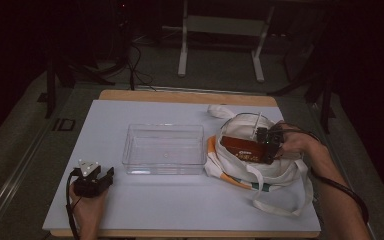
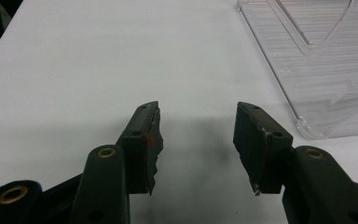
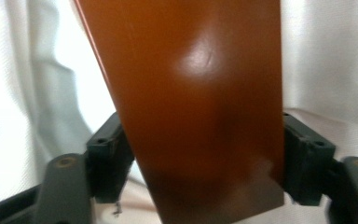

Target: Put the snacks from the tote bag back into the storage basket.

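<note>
An orange-brown box (image 1: pixel 244 148) lies in the mouth of a white tote bag (image 1: pixel 230 167) at the right of the table. My right gripper (image 1: pixel 267 146) reaches into the bag from the right. In the right gripper view the box (image 3: pixel 200 107) stands between the two jaws, with the right gripper (image 3: pixel 205 137) shut on its two sides and white bag cloth (image 3: pixel 23 93) behind it. My left gripper (image 1: pixel 101 176) rests at the front left of the white table top. Seen in the left gripper view, the left gripper (image 2: pixel 198 123) stands open over bare table with nothing between its jaws.
A clear plastic bin (image 1: pixel 164 126) stands mid-table, between the two grippers; its near corner (image 2: pixel 307 79) lies just right of my left jaws. The bag's straps (image 1: pixel 280 207) trail toward the front right edge. Table legs and cables stand on the floor beyond.
</note>
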Demonstrator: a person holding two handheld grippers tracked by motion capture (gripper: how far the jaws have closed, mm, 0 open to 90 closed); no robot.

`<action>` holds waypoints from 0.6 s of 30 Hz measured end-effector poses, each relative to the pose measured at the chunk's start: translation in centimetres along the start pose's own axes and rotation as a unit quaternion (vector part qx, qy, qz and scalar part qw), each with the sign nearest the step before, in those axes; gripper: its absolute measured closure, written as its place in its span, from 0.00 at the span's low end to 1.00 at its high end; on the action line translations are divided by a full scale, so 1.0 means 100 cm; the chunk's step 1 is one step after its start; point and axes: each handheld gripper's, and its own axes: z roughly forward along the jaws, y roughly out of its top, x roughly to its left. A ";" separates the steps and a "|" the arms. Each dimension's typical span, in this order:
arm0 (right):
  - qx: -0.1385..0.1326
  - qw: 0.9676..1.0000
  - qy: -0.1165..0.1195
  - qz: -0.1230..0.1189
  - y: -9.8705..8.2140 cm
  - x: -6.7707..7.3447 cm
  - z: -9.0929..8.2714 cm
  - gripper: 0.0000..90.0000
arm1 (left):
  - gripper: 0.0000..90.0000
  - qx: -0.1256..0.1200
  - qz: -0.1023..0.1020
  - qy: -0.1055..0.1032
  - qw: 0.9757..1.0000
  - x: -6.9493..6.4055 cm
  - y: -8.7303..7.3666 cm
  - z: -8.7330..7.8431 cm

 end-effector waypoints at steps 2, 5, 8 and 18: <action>0.001 1.000 0.003 -0.002 0.000 0.001 -0.001 0.37 | 0.57 0.000 0.000 0.000 1.000 0.000 0.000 0.000; 0.002 1.000 0.014 -0.008 -0.001 0.004 -0.007 0.42 | 0.57 0.001 0.001 0.001 1.000 0.000 0.000 0.000; -0.001 0.999 0.034 -0.012 -0.004 0.007 -0.010 0.44 | 0.57 0.001 0.001 0.002 1.000 -0.001 0.000 0.000; 0.012 1.000 0.029 -0.006 -0.002 0.007 0.006 0.36 | 0.57 0.000 0.001 0.001 1.000 -0.001 0.000 0.000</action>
